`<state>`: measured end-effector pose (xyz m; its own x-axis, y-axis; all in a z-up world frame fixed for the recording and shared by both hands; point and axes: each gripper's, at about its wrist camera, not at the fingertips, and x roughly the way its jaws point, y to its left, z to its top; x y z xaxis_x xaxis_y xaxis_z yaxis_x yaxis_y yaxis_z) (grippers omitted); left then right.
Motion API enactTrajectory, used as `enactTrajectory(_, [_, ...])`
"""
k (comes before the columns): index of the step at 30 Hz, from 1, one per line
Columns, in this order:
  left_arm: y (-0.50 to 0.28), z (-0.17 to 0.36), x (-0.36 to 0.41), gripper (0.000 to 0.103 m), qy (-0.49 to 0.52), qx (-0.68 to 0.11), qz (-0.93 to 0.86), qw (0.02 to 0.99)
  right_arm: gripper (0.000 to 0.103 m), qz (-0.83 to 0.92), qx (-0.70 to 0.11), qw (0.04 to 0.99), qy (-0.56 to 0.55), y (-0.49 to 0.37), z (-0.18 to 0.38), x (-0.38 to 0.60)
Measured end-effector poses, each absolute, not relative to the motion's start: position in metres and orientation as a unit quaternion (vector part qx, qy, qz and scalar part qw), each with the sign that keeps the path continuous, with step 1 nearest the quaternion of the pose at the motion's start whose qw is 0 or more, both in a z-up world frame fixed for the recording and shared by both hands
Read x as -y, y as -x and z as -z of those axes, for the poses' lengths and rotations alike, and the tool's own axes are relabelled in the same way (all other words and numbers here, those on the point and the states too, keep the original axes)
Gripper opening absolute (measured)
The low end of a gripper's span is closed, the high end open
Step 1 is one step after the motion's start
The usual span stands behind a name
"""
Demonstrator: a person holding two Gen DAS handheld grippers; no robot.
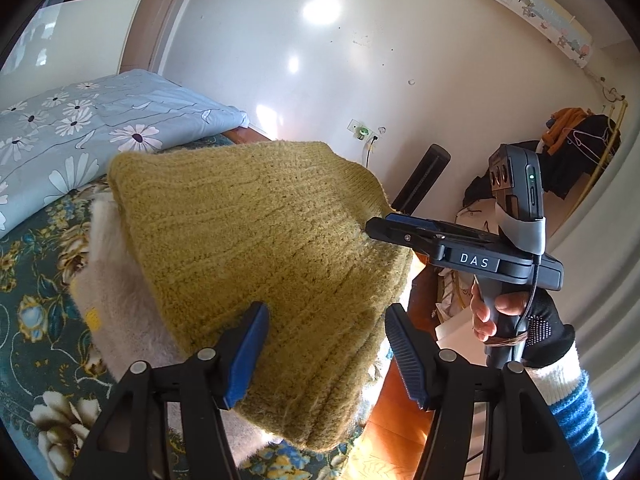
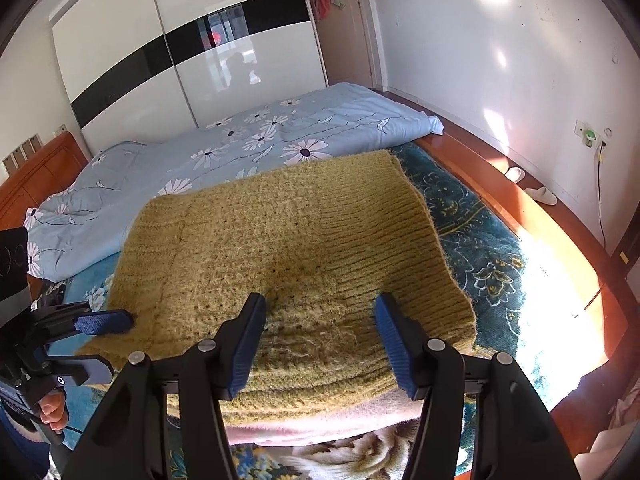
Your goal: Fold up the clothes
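A bed (image 2: 520, 264) fills most of both views, covered with a dark teal flowered sheet (image 1: 28, 288). Across its far side lies a pale blue quilt (image 2: 256, 136) printed with white daisies, bunched toward the wooden headboard (image 2: 36, 176). Behind it stands a white wardrobe (image 2: 120, 40) with a black band across its sliding doors. A white wall (image 1: 280, 60) runs along the bed's other side, above an orange wooden floor (image 2: 480, 160).

On the sheet, near the bed's edge, rests a folded mustard-yellow knitted sweater (image 2: 288, 240). It lies flat on top of a folded pale pink fluffy garment (image 1: 116, 280), which shows from under it along the near edge and at one side.

The right gripper (image 2: 318, 340) hangs just above the near edge of the sweater with its jaws wide apart, the blue pads (image 2: 246, 344) on either side of bare knit, holding nothing. In the left wrist view it reaches in from the right with its tip at the sweater's far corner.

The left gripper (image 1: 326, 356) also stands spread open over the sweater's end, nothing between its pads. From the right wrist view its blue finger (image 2: 104, 322) lies right at the sweater's left edge; whether it touches is unclear.

On the floor by the wall sits a pair of white slippers (image 2: 538, 194).
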<state>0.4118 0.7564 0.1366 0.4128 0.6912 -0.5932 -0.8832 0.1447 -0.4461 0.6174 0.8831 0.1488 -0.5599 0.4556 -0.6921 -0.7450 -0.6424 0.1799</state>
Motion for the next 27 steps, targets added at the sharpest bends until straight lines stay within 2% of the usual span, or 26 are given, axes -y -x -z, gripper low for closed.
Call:
enactTrajectory(10, [-0.408,-0.161,-0.721,0.066,0.373,-0.108,-0.545,0.744,0.059,-0.862,-0.238,0.354,0.275,-0.633,-0.170,-0.860])
enactTrajectory(13, [-0.410,-0.168,-0.705,0.069,0.360,-0.109,-0.560,0.739,0.060,-0.862,-0.227,0.362,0.274,-0.635,-0.176,-0.841])
enactTrajectory(19, [-0.423,-0.159,-0.675,0.075,0.341,-0.139,-0.592,0.716,0.066,-0.859,-0.203,0.372,0.288,-0.634,-0.169,-0.798])
enactTrajectory(22, [-0.427,-0.146,-0.662,0.079,0.345,-0.143,-0.603,0.705,0.075,-0.859,-0.205,0.368,0.291,-0.634,-0.158,-0.778])
enactTrajectory(27, [-0.430,-0.126,-0.644,0.087,0.357,-0.143,-0.623,0.681,0.078,-0.858,-0.202,0.366,0.298,-0.628,-0.142,-0.754])
